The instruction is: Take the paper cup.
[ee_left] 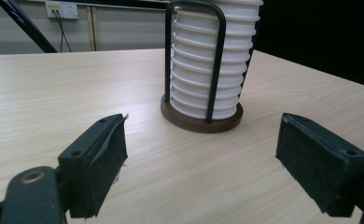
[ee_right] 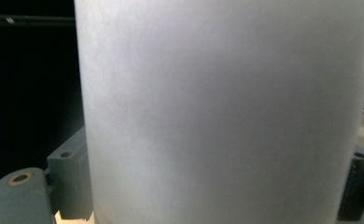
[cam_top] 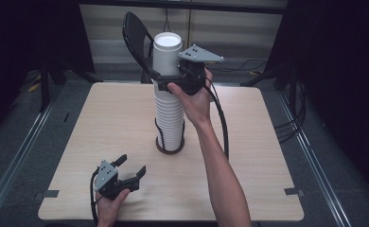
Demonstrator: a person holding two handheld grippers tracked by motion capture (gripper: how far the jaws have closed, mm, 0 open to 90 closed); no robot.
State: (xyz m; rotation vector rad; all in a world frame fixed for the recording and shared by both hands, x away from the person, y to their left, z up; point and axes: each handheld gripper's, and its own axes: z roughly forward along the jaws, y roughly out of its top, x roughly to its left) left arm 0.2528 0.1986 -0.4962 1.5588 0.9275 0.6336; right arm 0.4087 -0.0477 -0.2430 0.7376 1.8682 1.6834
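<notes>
The right gripper [cam_top: 166,85] clamps the top cup [cam_top: 167,54] from the side, jaws around its wall, likely to free it from the stack [cam_top: 169,118] in the holder [cam_top: 170,146] mid-table. The left gripper [cam_top: 131,166] rests near the front edge, jaws wide and empty, facing the holder, perhaps ready to steady it.
</notes>
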